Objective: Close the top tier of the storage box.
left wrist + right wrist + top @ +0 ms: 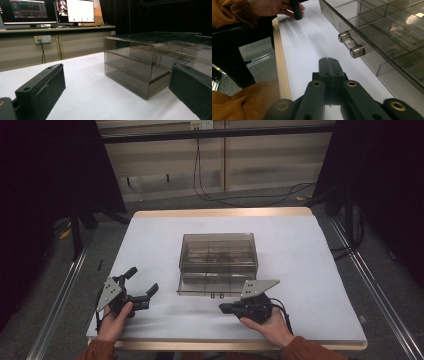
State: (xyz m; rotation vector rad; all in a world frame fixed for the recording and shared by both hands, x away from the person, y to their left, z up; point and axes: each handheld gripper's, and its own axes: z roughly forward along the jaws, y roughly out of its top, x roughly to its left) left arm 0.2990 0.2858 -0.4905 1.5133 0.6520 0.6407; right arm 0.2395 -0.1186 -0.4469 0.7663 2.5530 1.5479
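Right gripper nearest, jaws pressed together on nothing, just short of drawer handle on clear box ahead; left gripper spread, idle; next likely opening around that handle.

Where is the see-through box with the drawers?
In the high view, the clear drawer box sits mid-table, its bottom drawer pulled out toward the person, just beyond the right gripper.

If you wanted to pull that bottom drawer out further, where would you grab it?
Probably by the clear handle on the front of the lower drawer, coming from the person's edge of the table. It is a short bar standing off the front on two posts, so jaws could close across it. The right gripper, now shut, lies nearest.
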